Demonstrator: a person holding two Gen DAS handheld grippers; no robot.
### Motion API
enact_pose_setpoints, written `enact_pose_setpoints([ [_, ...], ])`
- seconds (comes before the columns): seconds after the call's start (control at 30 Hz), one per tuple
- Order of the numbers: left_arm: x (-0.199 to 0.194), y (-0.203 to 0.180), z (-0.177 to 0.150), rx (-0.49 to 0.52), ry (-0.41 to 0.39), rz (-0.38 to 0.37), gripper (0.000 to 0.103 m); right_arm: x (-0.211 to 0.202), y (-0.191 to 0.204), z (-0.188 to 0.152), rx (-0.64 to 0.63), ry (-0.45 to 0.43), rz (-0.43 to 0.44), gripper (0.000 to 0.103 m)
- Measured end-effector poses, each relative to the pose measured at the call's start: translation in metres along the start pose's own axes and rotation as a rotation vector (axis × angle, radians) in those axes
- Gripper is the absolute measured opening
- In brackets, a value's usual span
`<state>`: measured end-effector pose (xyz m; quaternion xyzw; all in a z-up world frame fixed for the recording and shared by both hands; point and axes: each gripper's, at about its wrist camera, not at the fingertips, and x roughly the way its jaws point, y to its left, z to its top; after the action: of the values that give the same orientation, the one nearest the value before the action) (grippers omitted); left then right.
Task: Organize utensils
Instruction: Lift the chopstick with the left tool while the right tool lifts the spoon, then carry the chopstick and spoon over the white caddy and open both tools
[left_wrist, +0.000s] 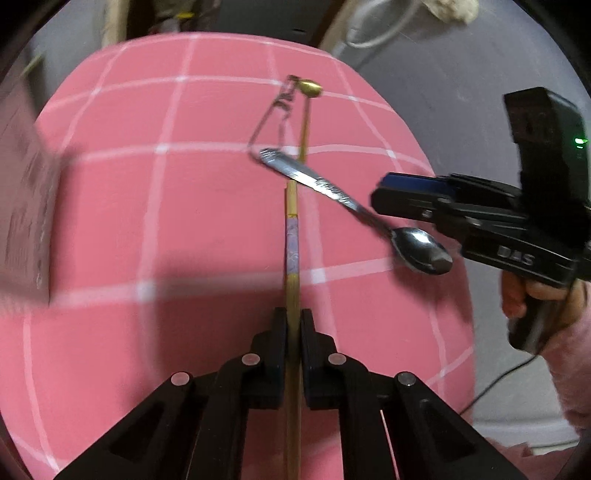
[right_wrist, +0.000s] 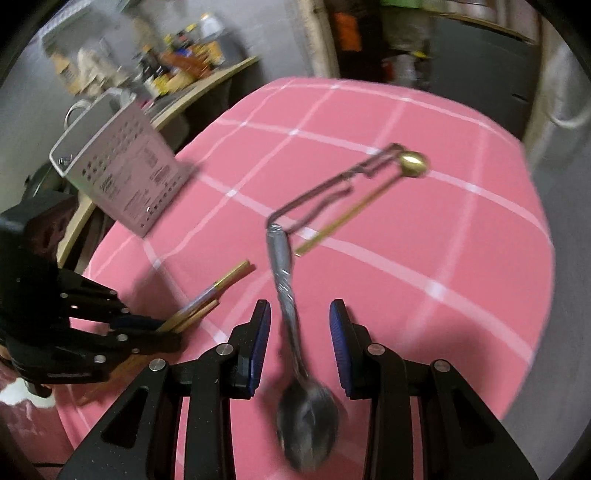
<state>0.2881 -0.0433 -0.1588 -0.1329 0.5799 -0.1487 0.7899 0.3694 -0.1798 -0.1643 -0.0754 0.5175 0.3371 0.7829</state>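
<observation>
My left gripper is shut on a pair of wooden chopsticks with a patterned band, held over the pink checked tablecloth; they also show in the right wrist view. A silver spoon lies on the cloth. My right gripper is open with its jaws on either side of the spoon's handle. A wire tool and a gold spoon lie farther off.
A pale perforated utensil holder stands at the table's left edge, seen blurred in the left wrist view. A cluttered shelf stands behind it. The table edge drops off at the right.
</observation>
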Motion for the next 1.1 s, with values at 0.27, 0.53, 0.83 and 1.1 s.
enact_pose_setpoints([
  [0.27,-0.006,0.021,-0.023,-0.113,0.061,-0.104,0.007,0.025,0.015,0.032,-0.1,0.107,0.029,0.029],
  [0.53,-0.002,0.028,-0.018,-0.127,0.164,-0.178,0.008,0.022,0.015,0.031,-0.037,0.137,0.024,0.011],
  [0.83,-0.007,0.021,-0.019,-0.115,0.072,-0.177,0.007,-0.054,0.0,-0.011,0.177,-0.064,0.059,0.001],
  [1.1,-0.069,0.015,-0.027,-0.12,-0.163,-0.207,0.007,-0.12,0.012,-0.06,0.352,-0.319,0.006,0.001],
])
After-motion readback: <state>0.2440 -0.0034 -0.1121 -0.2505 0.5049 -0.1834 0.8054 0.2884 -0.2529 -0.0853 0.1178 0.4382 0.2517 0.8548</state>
